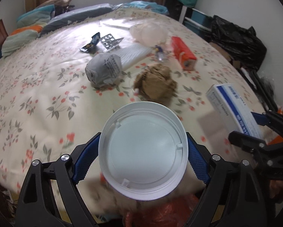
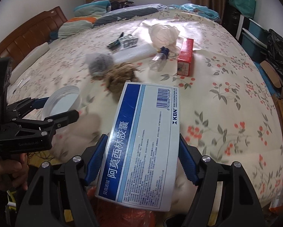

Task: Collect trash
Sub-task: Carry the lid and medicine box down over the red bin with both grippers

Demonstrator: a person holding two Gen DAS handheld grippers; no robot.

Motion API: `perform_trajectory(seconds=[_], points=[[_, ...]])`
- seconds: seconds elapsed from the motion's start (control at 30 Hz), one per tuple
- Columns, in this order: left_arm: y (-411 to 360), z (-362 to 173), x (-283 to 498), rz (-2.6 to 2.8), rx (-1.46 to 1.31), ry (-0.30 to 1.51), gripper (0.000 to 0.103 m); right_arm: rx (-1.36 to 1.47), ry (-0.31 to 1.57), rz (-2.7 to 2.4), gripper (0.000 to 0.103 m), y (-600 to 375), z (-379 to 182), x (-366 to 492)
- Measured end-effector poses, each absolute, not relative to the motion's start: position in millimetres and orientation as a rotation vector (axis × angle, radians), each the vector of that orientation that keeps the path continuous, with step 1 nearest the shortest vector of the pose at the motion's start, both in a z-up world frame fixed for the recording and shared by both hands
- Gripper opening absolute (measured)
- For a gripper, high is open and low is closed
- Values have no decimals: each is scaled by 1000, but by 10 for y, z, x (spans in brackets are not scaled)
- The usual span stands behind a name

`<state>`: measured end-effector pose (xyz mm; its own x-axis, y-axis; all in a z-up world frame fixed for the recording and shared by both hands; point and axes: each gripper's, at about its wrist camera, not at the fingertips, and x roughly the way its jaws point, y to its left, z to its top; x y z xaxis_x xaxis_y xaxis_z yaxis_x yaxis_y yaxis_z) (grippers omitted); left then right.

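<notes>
My left gripper (image 1: 142, 151) is shut on a white round plastic lid (image 1: 143, 151), held above the near edge of the bed; it also shows in the right wrist view (image 2: 63, 102). My right gripper (image 2: 141, 151) is shut on a blue-and-white medicine box (image 2: 141, 141), also seen at the right of the left wrist view (image 1: 234, 106). On the bed lie a crumpled brown paper (image 1: 154, 83), a grey crumpled bag (image 1: 103, 70), a red carton (image 1: 183, 53), a clear plastic bag (image 1: 149, 32), a small bottle (image 2: 159, 58), a white foam sheet (image 1: 132, 54) and a foil blister pack (image 1: 110, 41).
The floral bedsheet (image 1: 37, 94) covers the bed. Pillows and folded bedding (image 1: 28, 26) lie at the head. A black bin bag (image 1: 238, 41) and boxes stand on the right. A red plastic bag (image 1: 164, 213) is just below the grippers.
</notes>
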<state>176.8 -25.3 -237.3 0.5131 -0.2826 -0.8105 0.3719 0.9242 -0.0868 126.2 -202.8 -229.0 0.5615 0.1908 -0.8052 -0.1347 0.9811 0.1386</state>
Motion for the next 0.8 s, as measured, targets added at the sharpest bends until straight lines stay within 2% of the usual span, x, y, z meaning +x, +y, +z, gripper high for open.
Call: perform_trajectory(seconds=[0.4, 0.8], points=[[-89, -2526, 717, -419, 98, 1060, 85, 55, 1056, 264, 71, -1727, -2516, 226], [-93, -3590, 195, -417, 160, 1338, 86, -27, 1302, 318, 71, -1445, -3505, -203]])
